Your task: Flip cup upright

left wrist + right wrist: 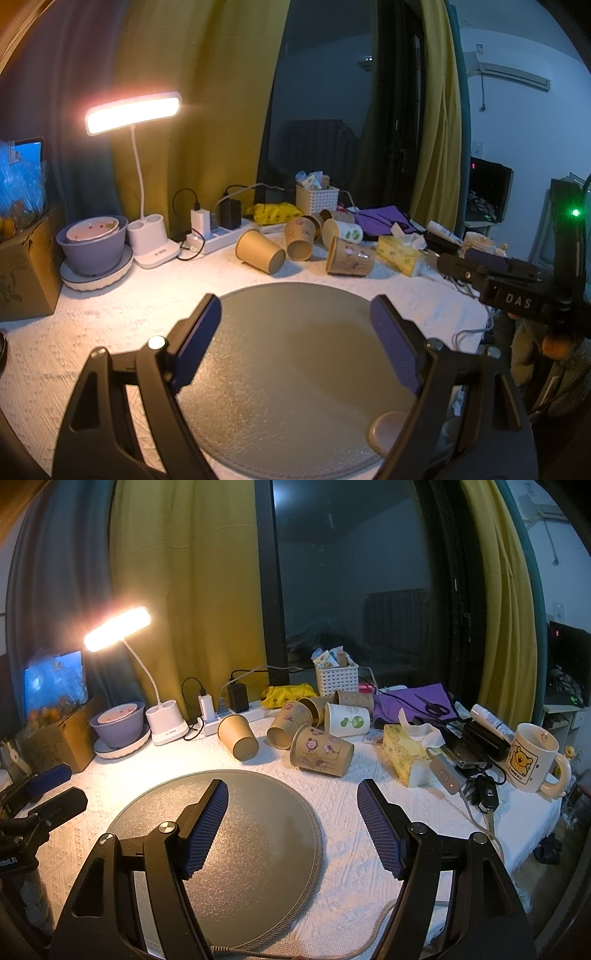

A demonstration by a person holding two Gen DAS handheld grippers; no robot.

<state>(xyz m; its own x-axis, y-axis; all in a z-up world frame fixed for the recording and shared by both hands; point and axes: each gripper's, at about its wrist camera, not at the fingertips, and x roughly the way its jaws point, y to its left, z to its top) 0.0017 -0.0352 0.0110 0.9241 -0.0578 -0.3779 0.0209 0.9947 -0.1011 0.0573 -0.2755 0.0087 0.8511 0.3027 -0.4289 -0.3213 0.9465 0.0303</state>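
Note:
Several paper cups lie on their sides on the white tablecloth behind a round grey mat (295, 369) (229, 842). A plain brown cup (260, 251) (238, 737) lies at the left. A flower-printed brown cup (351, 256) (322, 751) lies nearest the mat. A white cup with green leaves (345, 232) (347, 720) lies behind it. My left gripper (295, 306) is open and empty above the mat. My right gripper (291, 790) is open and empty over the mat's right edge; it also shows in the left wrist view (436, 251).
A lit desk lamp (166, 727), a purple bowl on a plate (120, 725), a power strip with chargers (221, 716), a cardboard box (62, 738), a white basket (337, 679), a tissue box (406, 755), a bear mug (532, 755) and keys (484, 797) crowd the table's back and right.

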